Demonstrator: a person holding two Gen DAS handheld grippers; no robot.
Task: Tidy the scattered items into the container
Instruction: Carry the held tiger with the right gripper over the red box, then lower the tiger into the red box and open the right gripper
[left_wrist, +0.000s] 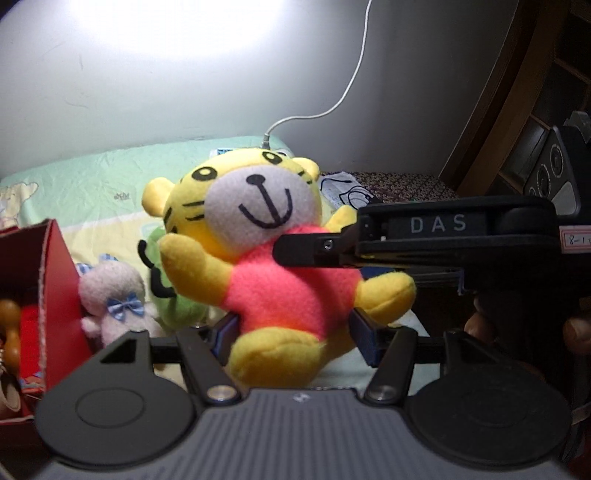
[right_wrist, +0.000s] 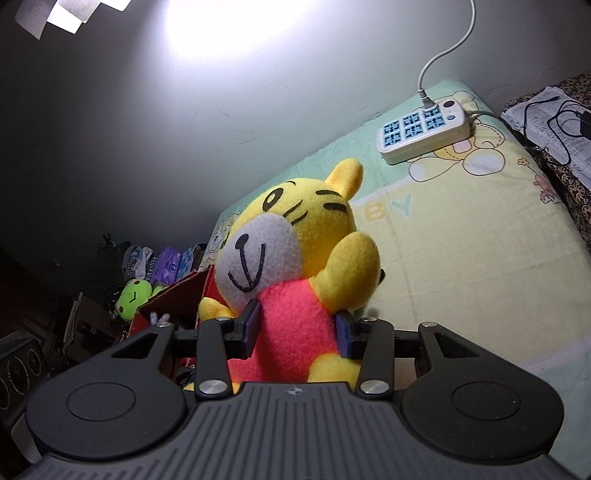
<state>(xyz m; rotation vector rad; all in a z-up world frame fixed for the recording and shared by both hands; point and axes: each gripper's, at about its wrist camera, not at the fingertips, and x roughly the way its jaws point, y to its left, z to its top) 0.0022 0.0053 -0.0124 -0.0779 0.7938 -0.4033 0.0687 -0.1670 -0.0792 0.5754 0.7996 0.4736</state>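
Letters "DAS" on right gripper (right_wrist: 297, 334), it and left gripper (left_wrist: 295, 332) both clamped on tiger plush (left_wrist: 280, 266).

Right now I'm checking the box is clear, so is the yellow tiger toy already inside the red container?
No: the yellow tiger toy is held up outside the red container.

A pale grey wall (right_wrist: 110, 140) fills the upper half of both views, washed by a bright glare of light (right_wrist: 236, 26) at top centre. Below it lies a bed with a green and yellow cartoon-printed sheet (right_wrist: 461, 240), where a white power strip (right_wrist: 424, 133) rests at the upper right, its cable (right_wrist: 447, 48) rising up the wall. Dark wooden shelving (left_wrist: 546, 92) stands at the right edge of the left wrist view.
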